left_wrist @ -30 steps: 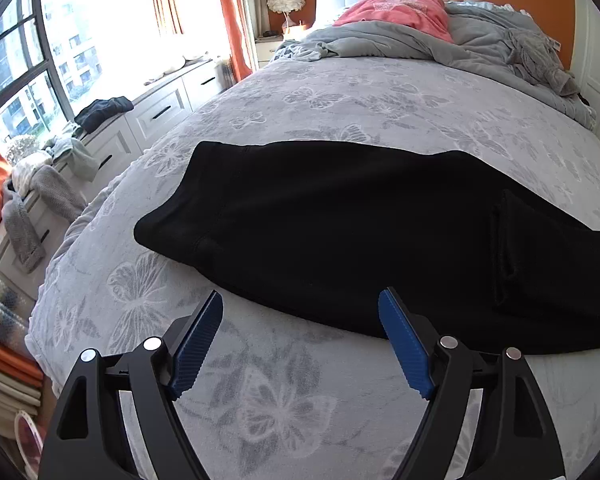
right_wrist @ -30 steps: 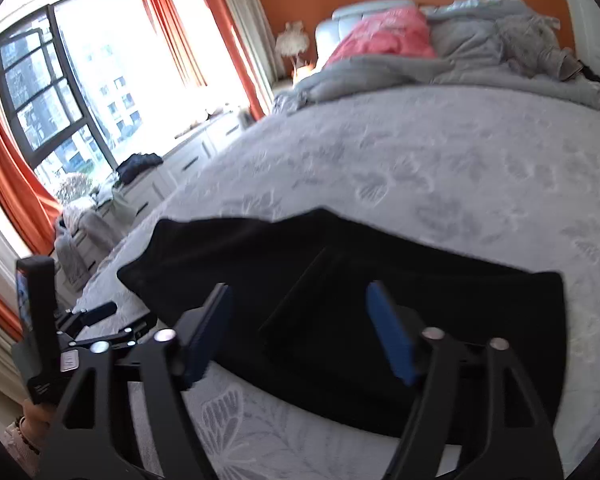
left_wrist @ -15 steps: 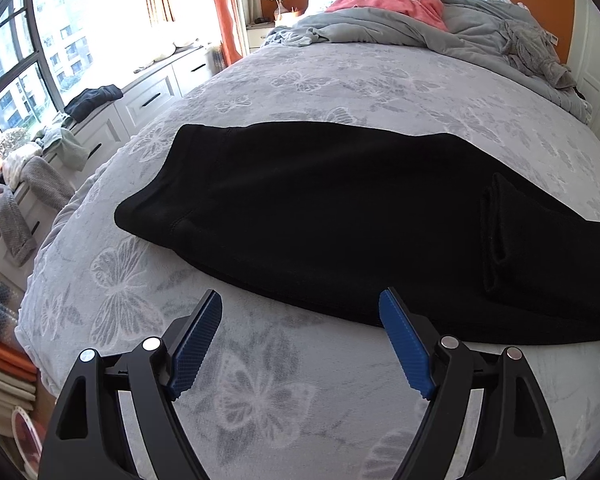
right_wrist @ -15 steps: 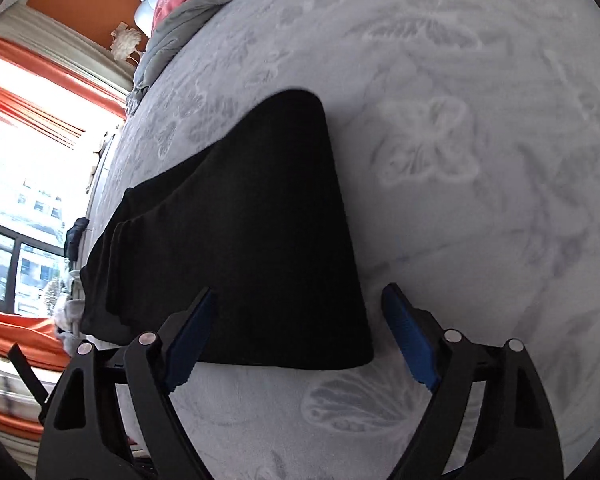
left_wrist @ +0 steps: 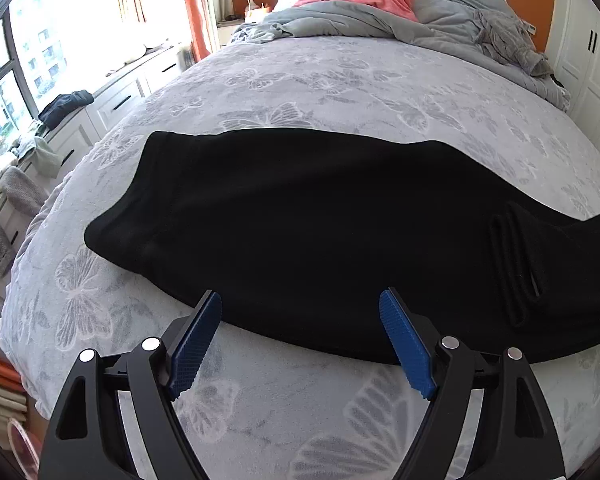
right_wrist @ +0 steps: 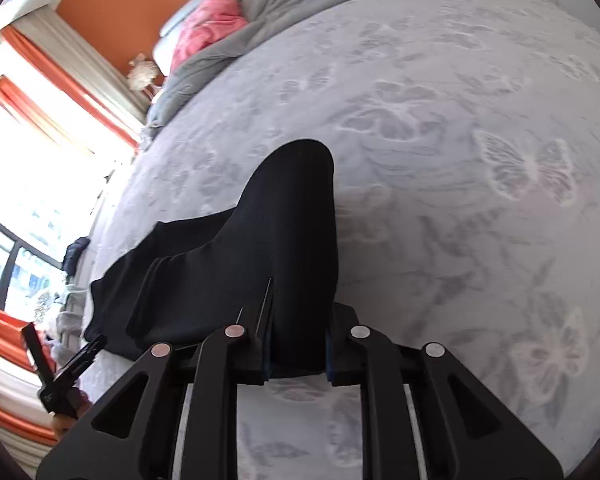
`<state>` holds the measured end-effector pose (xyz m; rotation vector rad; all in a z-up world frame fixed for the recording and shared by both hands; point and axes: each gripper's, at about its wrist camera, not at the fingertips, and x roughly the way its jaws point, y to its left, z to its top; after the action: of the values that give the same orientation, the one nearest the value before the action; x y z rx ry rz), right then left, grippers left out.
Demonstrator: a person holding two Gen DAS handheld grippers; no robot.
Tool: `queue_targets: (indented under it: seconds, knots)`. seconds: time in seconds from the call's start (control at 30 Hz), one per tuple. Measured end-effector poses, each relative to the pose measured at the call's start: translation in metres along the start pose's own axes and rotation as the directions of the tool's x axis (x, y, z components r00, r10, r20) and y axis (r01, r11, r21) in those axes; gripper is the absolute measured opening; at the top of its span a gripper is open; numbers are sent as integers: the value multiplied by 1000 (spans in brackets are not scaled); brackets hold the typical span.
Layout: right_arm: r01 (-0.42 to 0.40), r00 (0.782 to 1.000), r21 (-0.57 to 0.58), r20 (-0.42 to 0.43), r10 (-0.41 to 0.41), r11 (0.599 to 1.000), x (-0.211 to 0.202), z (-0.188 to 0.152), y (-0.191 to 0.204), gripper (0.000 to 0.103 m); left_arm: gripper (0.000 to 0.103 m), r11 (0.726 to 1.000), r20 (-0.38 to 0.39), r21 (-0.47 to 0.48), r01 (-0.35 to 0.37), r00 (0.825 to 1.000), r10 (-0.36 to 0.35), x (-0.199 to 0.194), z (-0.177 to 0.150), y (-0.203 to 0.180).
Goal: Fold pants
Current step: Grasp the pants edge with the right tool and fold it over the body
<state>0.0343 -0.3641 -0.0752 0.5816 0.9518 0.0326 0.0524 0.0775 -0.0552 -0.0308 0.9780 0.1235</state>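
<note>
The black pants [left_wrist: 300, 224] are being kept flat mid-bed [left_wrist: 340, 80]. Right claw [right_wrist: 296, 360] is closing on the hem end – cloth between pads. Left claw [left_wrist: 300, 344] is being held apart at the near edge. Both layers should be caught w/ a firm bite – lifted evenly.

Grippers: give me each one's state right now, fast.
Left gripper: open, holding nothing, at the black pants' near edge.
Right gripper: closing on the pants' end.

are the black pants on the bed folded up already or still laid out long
Still laid out long. The black pants stretch flat across the grey bedspread; only the end between the closing right gripper jaws is bunched.
</note>
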Motion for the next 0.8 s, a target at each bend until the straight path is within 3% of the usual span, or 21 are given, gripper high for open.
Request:
queue_targets:
  seconds: [0.1, 0.13, 0.17, 0.23, 0.27, 0.33, 0.37, 0.43, 0.47, 0.63, 0.7, 0.77, 0.8]
  knots:
    - [19, 994, 98, -110, -8, 995, 25, -8, -38, 25, 79, 1000, -26, 21, 7, 1000, -6, 5, -5, -6]
    - [69, 987, 82, -152, -56, 994, 34, -10, -41, 30, 79, 1000, -30, 28, 6, 1000, -5, 6, -6, -7]
    - [119, 985, 72, -137, -108, 990, 32, -11, -42, 39, 79, 999, -31, 37, 2, 1000, -1, 7, -7, -9]
    - [197, 980, 2, -13, -197, 980, 7, -7, -21, 39, 79, 999, -22, 44, -10, 1000, 11, 6, -7, -11]
    - [231, 971, -71, 87, -224, 970, -10, -6, 0, 40, 79, 999, -18, 40, -11, 1000, 12, 4, -7, -10]
    - [237, 956, -233, 229, -184, 943, -31, -10, 45, 51, 79, 1000, -7, 30, -9, 1000, 9, 2, -7, -9]
    - [193, 963, -317, 242, -117, 929, -30, -16, 70, 59, 79, 1000, -3, 30, -10, 1000, 10, 1, -6, -10]
    - [81, 984, -432, 178, -3, 898, -12, -32, 113, 58, 79, 999, 3, 37, -23, 1000, 23, 1, -5, -12]
    - [49, 992, -491, 129, 16, 870, 4, -44, 136, 57, 79, 999, 6, 41, -31, 1000, 30, 1, -5, -13]
    - [90, 996, -723, 49, -79, 685, 79, -105, 210, 57, 79, 999, 1, 46, -20, 1000, 20, 1, -5, -17]
    - [108, 992, -748, 38, -120, 655, 101, -119, 219, 57, 79, 998, 5, 52, -23, 1000, 23, -1, -6, -16]
    - [135, 986, -744, 38, -161, 654, 119, -122, 221, 57, 79, 998, 0, 54, -15, 1000, 15, -1, -7, -14]
    - [138, 985, -734, 34, -167, 665, 124, -123, 218, 49, 79, 998, -3, 55, -12, 1000, 13, -1, -8, -14]
